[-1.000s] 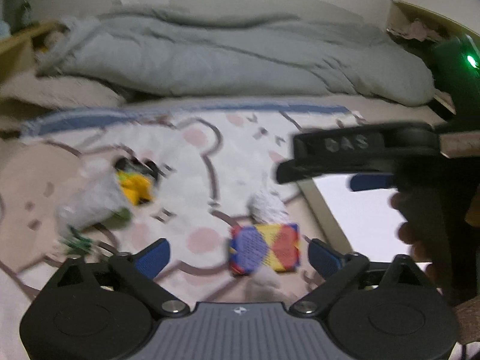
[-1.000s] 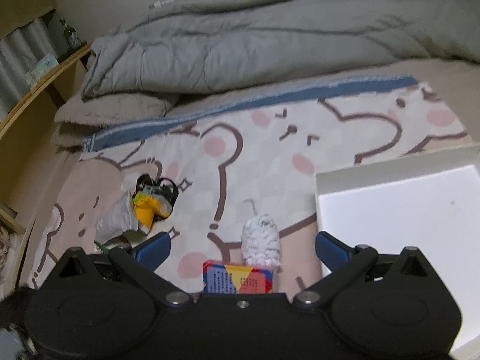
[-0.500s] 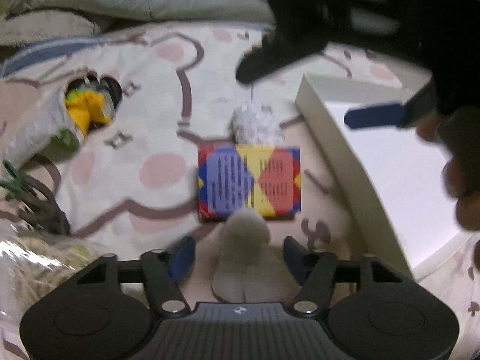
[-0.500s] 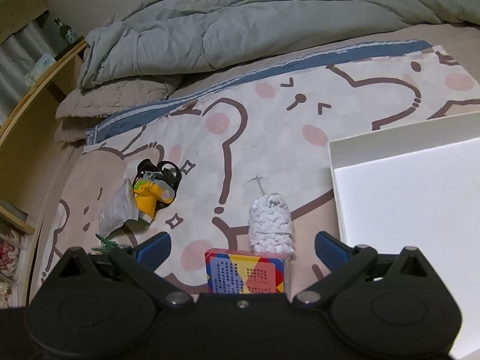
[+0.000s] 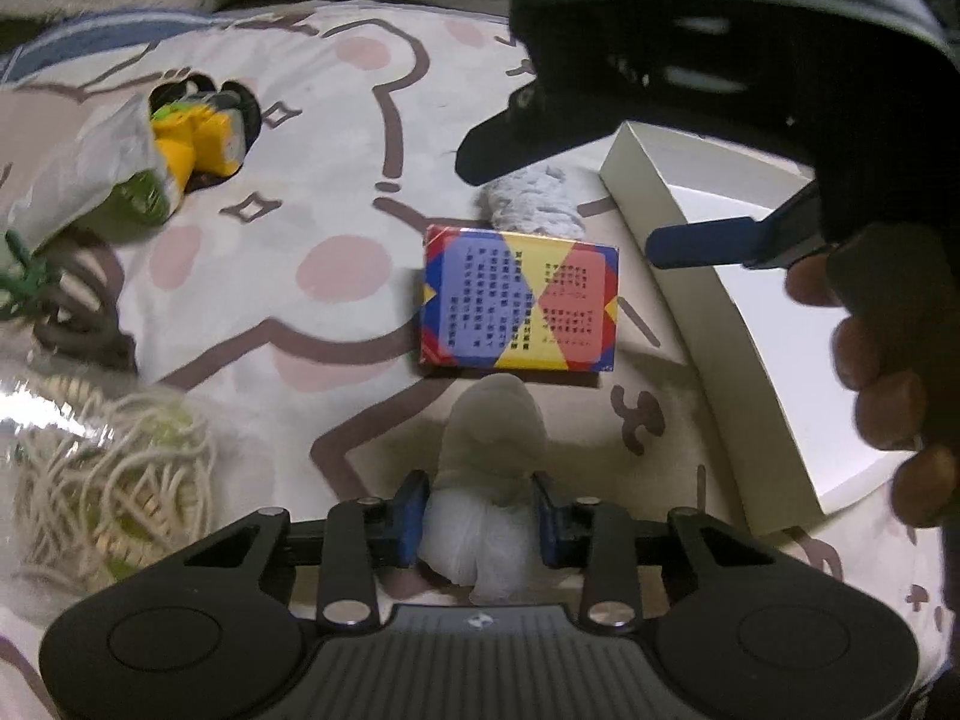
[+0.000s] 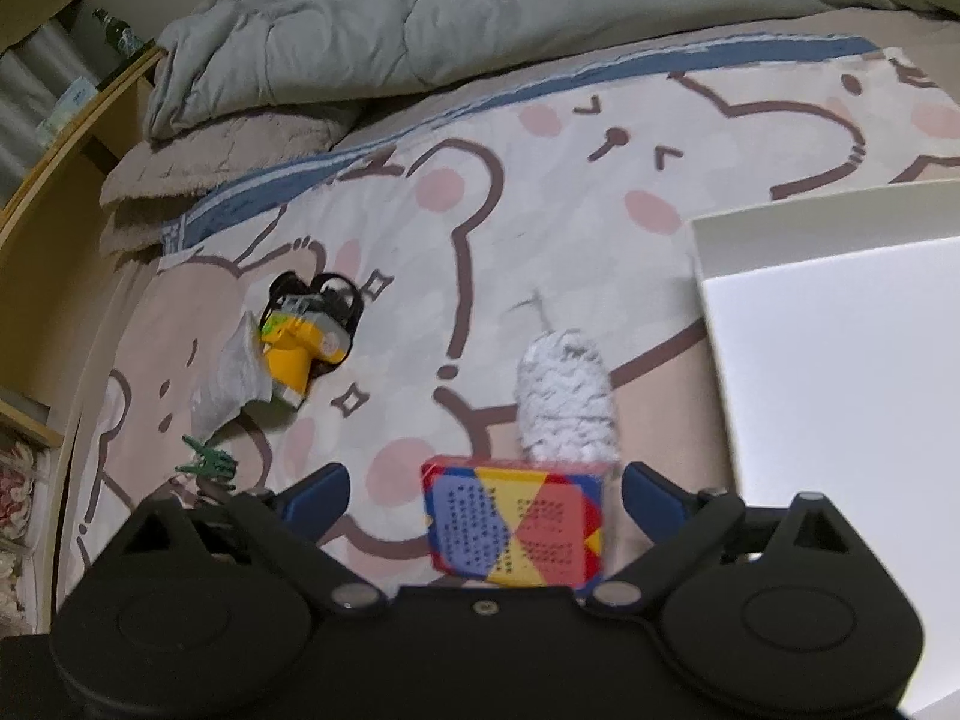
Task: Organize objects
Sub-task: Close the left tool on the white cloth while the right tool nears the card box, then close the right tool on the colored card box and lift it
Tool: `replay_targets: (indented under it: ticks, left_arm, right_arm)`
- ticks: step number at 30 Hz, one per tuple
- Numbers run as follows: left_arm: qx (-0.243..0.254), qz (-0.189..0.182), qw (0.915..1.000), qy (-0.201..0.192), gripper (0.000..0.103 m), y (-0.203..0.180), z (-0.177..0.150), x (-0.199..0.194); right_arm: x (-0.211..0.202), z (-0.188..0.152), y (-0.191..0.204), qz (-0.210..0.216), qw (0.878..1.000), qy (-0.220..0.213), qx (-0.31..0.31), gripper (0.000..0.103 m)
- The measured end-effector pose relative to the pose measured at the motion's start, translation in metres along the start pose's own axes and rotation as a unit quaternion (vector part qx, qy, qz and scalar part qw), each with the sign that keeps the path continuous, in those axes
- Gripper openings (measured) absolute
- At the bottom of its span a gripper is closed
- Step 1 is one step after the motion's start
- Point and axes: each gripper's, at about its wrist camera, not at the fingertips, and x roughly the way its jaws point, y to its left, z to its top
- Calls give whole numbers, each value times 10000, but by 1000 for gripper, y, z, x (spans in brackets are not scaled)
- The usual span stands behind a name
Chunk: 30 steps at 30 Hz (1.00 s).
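A cream blanket printed with brown-outlined bears and pink cheeks (image 6: 540, 228) covers the bed, a rumpled grey quilt (image 6: 480, 12) piled along its far edge. A shallow white cardboard box (image 6: 840, 360) lies open on the blanket at the right. Near its left wall lies a flat packet patterned in red, yellow and blue (image 5: 519, 300), with a white knitted roll (image 6: 567, 402) touching its far edge. Well to the left sit a yellow toy (image 6: 300, 354) and a crumpled silver bag (image 6: 231, 378); a tangle of cream string (image 5: 120, 480) shows nearer the left wrist camera.

The left gripper (image 5: 480, 516) is clamped on a soft whitish cloth bundle (image 5: 489, 468), both blue pads pressing its sides. The right gripper (image 6: 480, 492) is wide but closing, its pads flanking the packet without touching it.
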Motion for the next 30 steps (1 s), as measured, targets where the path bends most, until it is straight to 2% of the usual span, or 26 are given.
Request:
replay_targets:
  ticks: [7, 13, 18, 20, 27, 30]
  left_arm:
    - [-291, -38, 9995, 100, 37, 13, -5, -10]
    - [-256, 78, 9995, 166, 37, 20, -10, -17]
    - [-415, 116, 9989, 202, 37, 37, -9, -17]
    - [-527, 100, 9984, 205, 37, 43, -10, -19]
    - [-706, 153, 9972, 211, 37, 51, -5, -18]
    - [-693, 170, 9972, 223, 37, 49, -6, -18]
  right_arm:
    - [14, -12, 8, -98, 9999, 78, 116, 92]
    - [22, -19, 18, -347, 9993, -132, 13, 93]
    - [22, -27, 27, -970, 9948, -313, -59, 92]
    - [26, -28, 27, -965, 9948, -294, -126, 97]
    - [33, -38, 36, -1283, 9898, -364, -509, 97]
    - [35, -42, 36, -1571, 9859, -345, -459, 97]
